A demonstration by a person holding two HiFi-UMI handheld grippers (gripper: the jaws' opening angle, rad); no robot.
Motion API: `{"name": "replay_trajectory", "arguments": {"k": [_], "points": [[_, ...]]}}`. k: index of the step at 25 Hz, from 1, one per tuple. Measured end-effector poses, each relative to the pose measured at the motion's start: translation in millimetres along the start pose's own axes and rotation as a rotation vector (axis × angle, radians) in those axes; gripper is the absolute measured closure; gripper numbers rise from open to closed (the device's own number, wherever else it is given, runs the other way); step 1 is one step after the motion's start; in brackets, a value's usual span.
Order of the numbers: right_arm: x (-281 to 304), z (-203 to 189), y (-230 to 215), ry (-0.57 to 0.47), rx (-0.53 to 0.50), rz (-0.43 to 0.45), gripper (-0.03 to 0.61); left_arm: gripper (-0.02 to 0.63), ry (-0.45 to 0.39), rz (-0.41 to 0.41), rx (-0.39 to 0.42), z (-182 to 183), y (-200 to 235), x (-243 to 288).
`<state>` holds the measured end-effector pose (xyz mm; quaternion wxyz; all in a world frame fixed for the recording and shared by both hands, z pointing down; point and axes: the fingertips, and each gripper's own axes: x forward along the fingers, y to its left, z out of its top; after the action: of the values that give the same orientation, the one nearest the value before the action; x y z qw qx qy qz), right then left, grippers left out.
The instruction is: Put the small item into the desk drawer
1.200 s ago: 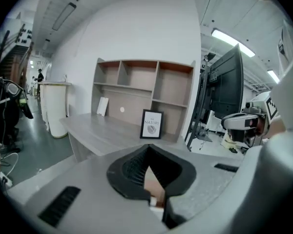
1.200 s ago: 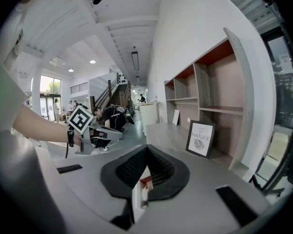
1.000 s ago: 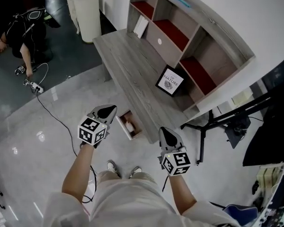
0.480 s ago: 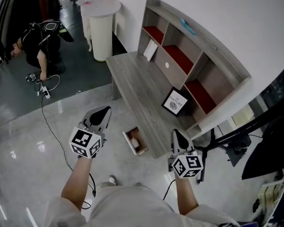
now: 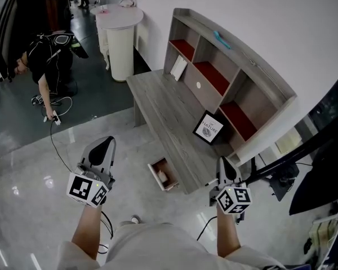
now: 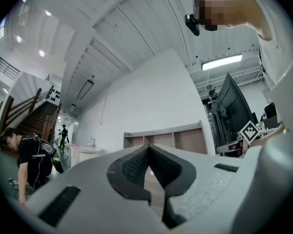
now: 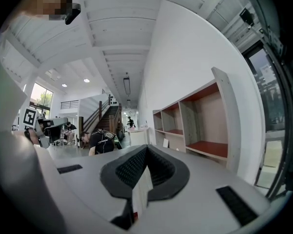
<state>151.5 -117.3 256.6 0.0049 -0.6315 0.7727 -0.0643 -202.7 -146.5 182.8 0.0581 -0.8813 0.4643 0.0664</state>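
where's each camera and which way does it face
Head view: on the head, steeply down at desk, open drawer; forearms, left gripper, right gripper show.
Left gripper view: on that gripper, facing shelf unit; shut jaws show.
Right gripper view: likewise, along the shelf unit; shut jaws show.
Both share the shelf unit.

I count two grippers, the left gripper [image 5: 104, 143] and the right gripper [image 5: 223, 162]; one desk [image 5: 158, 94]; one open drawer [image 5: 153, 171] with one small item [image 5: 163, 176] in it; one framed picture [image 5: 209, 127]; three red-floored compartments [image 5: 213, 76]; one round pedestal table [image 5: 119, 17]; one crouching person [image 5: 45, 52].
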Motion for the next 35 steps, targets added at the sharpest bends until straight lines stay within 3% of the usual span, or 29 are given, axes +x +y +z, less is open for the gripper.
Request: {"name": "replay_trajectory", "arguments": {"k": [8, 15, 35], "points": [[-15.1, -0.8, -5.2, -0.001, -0.001, -0.033, 0.58, 0.607, 0.022, -0.017, -0.04, -21.0, -4.4, -36.0], [-25.4, -3.6, -4.1, -0.012, 0.03, -0.077, 0.58, 0.607, 0.026, 0.098, -0.085, -28.7, 19.0, -65.1], [-30.1, -2.1, 30.2, -0.009, -0.007, -0.061, 0.58, 0.607, 0.017, 0.035, -0.103, -27.5, 10.6, -62.6]]}}
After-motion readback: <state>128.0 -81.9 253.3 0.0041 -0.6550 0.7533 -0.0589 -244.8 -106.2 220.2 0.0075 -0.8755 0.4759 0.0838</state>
